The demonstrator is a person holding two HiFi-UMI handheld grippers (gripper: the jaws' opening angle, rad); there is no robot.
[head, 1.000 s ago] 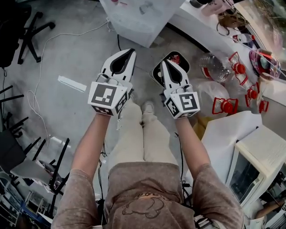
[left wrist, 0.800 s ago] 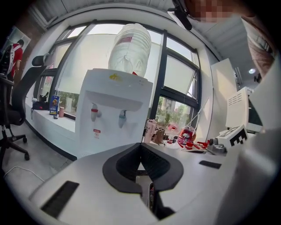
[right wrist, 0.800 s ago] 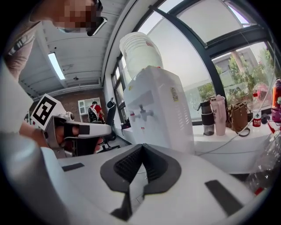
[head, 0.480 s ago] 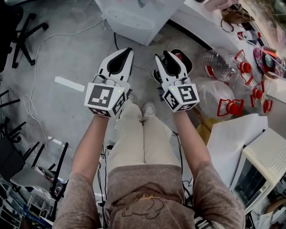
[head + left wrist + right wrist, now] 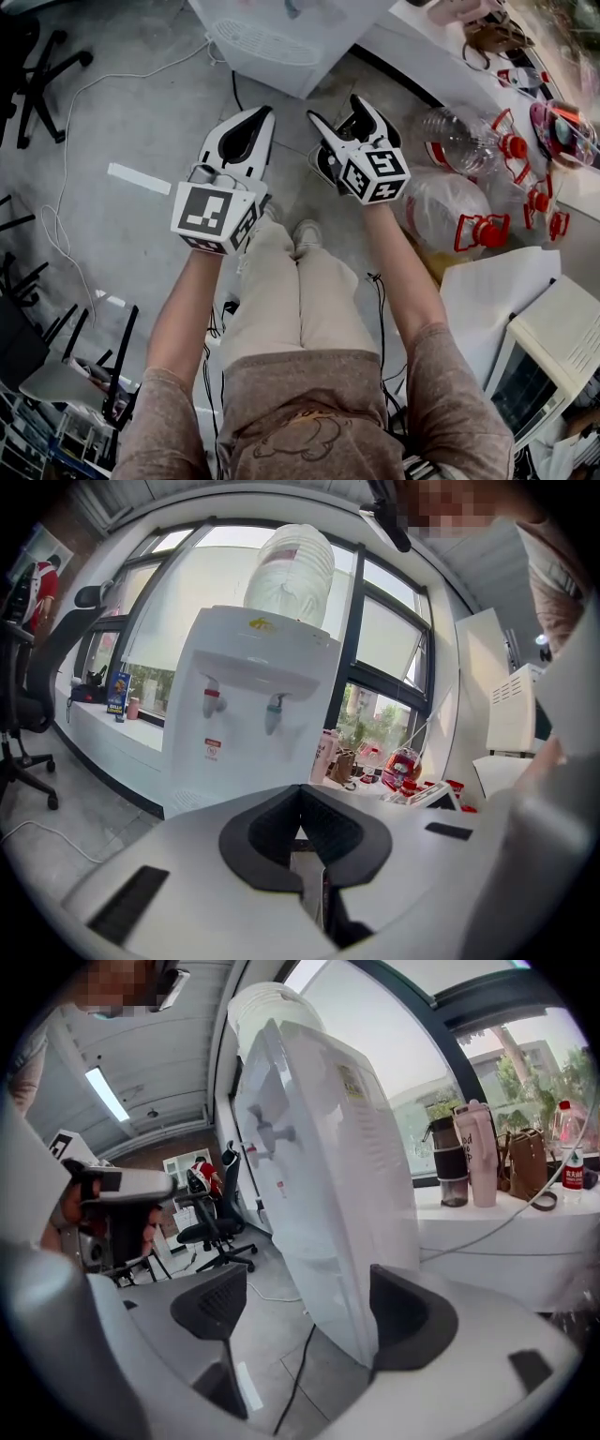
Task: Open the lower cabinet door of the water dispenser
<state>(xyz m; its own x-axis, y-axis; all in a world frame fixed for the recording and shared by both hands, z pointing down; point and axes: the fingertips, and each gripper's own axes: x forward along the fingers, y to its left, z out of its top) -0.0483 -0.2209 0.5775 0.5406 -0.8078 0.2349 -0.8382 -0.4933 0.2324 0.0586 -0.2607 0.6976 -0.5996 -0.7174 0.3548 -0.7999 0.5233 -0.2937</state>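
Note:
The white water dispenser (image 5: 281, 37) stands at the top of the head view; its lower door is hidden there. In the left gripper view the dispenser (image 5: 248, 714) faces me with a bottle on top and red and blue taps, and my gripper's body covers its lower front. My left gripper (image 5: 259, 116) (image 5: 301, 797) is shut on nothing, short of the dispenser. My right gripper (image 5: 342, 117) (image 5: 309, 1314) is opening, its jaws spread wide with nothing held. It sits off the dispenser's side panel (image 5: 319, 1194), apart from it.
A black bin (image 5: 325, 159) lies on the floor under the right gripper. Clear water jugs with red handles (image 5: 469, 220) crowd the right. A cable (image 5: 84, 122) and a white strip (image 5: 139, 178) lie on the floor at left, with an office chair (image 5: 37, 56) beyond.
The right gripper's jaws have gone from shut to wide open, and it has moved towards the dispenser. The left gripper has shifted a little the same way and stays shut.

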